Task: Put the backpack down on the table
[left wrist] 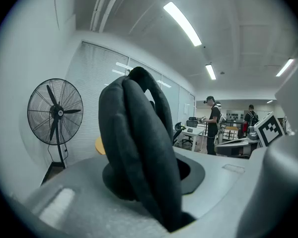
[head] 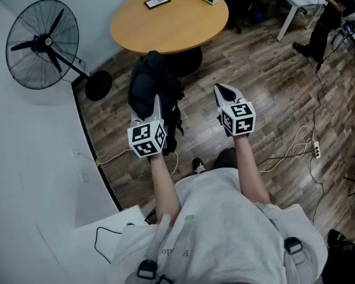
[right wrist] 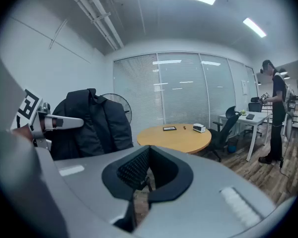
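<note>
- Head view: the black backpack (head: 151,87) is seen held clear of the wooden floor (head: 272,93). It hangs from the left gripper (head: 157,114), just short of the round table (head: 165,31). The right gripper (head: 226,98) is seen beside the bag, apart from it.
- Left gripper view: the jaws are shown clamped on a thick fold of the backpack's dark fabric, which fills the gap between them.
- Right gripper view: the jaws are shown together, with nothing between them. The backpack is seen at the left and the table ahead. The lift is judged done; setting the bag on the tabletop and releasing it are left.
</note>
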Demonstrator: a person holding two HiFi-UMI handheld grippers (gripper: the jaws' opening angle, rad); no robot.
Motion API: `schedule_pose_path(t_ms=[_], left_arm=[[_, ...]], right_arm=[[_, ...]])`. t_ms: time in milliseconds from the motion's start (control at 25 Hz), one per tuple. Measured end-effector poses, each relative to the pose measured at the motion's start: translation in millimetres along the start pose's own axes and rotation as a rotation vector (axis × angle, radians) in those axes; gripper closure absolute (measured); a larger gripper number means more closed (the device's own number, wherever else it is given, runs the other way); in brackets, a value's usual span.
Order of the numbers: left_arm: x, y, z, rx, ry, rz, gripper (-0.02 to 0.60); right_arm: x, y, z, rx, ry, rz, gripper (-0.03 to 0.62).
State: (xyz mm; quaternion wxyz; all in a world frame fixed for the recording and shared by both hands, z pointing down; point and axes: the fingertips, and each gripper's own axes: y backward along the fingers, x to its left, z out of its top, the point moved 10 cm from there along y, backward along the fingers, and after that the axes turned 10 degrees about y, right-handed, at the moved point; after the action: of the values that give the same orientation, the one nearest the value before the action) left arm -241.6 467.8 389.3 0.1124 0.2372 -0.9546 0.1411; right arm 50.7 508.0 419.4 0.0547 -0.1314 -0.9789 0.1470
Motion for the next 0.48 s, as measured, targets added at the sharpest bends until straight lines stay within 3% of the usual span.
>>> schedule_pose_path(t_ms=[480], left_arm=[[27,6,15,-0.029,-0.02,-0.021,0.497]], right_arm=[[11,-16,11,-0.034,-0.001,-0.007,0.594]])
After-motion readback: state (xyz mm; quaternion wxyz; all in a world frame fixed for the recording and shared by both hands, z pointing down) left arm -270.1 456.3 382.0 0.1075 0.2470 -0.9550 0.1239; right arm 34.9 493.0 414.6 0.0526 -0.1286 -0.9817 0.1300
